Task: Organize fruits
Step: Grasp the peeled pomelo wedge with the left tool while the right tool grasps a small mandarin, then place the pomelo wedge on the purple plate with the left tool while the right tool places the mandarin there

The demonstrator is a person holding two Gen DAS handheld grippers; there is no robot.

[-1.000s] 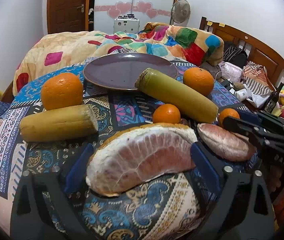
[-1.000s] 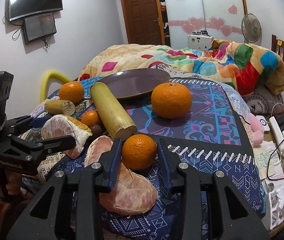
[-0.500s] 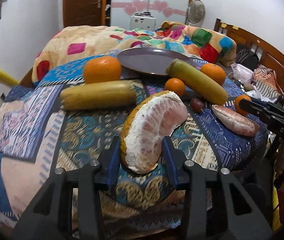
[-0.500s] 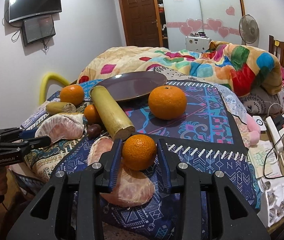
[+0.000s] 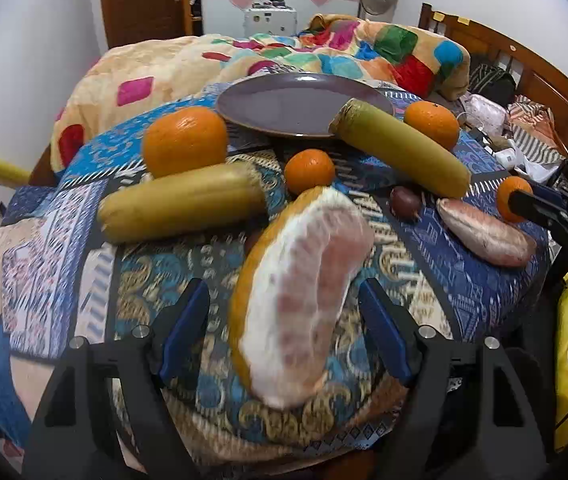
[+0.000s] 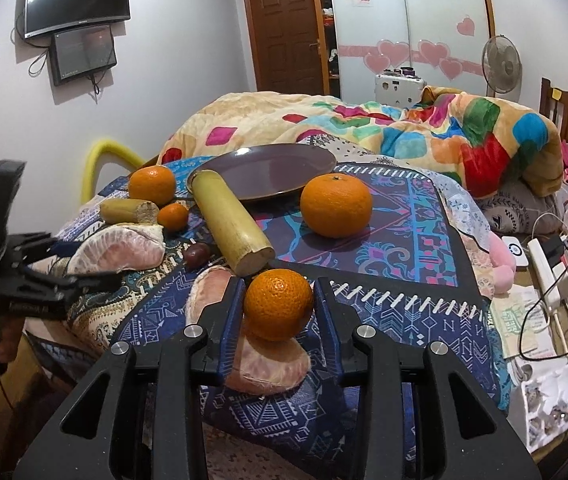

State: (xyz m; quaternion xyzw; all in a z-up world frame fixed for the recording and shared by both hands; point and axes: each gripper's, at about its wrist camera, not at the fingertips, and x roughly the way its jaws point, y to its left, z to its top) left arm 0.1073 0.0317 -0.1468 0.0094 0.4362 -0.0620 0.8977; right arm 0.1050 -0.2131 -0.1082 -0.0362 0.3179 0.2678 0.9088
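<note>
Patterned cloth (image 5: pixel 64 240) over the bench, left tongs (image 5: pixel 284 320) just opening, pads clear of the pomelo wedge (image 5: pixel 303 292) lying between them, right view, right tongs (image 6: pixel 278 304) clamping a small orange (image 6: pixel 278 304) above a pomelo segment (image 6: pixel 268 364), plate (image 6: pixel 284 168) behind.

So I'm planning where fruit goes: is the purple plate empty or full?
Empty. The purple plate shows bare surface; oranges and cane pieces lie on the cloth around it.

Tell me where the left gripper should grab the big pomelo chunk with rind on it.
Grip the pomelo chunk across its narrow thickness, near the middle of its curved length, coming from the near end as the left gripper is lined up now. Its fingers have just opened and stand clear on both sides; rind and flesh faces suit the pads.
</note>
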